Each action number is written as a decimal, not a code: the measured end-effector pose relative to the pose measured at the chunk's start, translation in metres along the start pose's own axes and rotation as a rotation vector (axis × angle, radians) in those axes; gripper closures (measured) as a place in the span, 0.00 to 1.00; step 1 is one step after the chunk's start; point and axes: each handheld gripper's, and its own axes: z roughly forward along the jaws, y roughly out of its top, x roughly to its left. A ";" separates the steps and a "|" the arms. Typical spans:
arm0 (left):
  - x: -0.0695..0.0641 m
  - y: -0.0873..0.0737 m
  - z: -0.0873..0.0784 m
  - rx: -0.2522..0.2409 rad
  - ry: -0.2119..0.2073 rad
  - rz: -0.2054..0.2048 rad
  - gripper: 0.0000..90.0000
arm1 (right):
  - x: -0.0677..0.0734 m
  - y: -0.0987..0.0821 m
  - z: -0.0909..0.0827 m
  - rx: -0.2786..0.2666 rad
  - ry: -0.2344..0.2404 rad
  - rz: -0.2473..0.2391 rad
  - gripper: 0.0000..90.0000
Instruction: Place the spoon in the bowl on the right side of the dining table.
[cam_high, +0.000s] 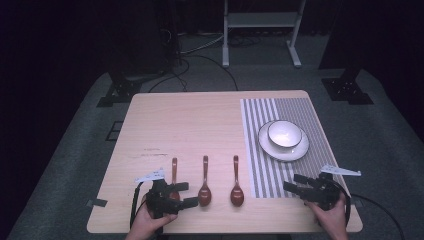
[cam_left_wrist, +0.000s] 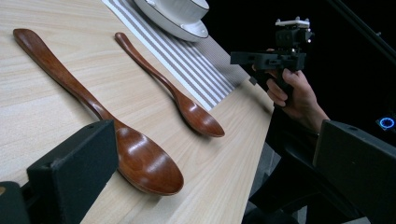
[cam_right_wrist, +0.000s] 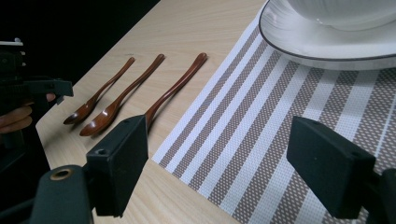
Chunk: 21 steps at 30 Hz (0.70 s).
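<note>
Both tools, left (cam_high: 172, 194) and right (cam_high: 306, 186), hang open, holding nothing. Left tool sits over the spoon (cam_high: 174, 176) farthest from the mat (cam_high: 280, 145). Likely a pickup: lower squarely, pinch its thin handle.

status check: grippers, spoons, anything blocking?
Left gripper open beside leftmost spoon. Right gripper open over placemat. Three spoons untouched; nothing blocking.
</note>
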 end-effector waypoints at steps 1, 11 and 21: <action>0.000 0.000 0.000 0.001 0.000 -0.001 0.00 | 0.000 0.001 0.002 0.002 0.003 -0.001 0.22; -0.002 -0.001 0.003 0.011 -0.008 0.002 0.00 | 0.009 0.008 0.019 0.042 0.025 -0.028 0.22; -0.004 -0.002 0.009 0.021 -0.021 -0.001 0.00 | 0.012 0.016 0.029 0.054 0.043 -0.032 0.22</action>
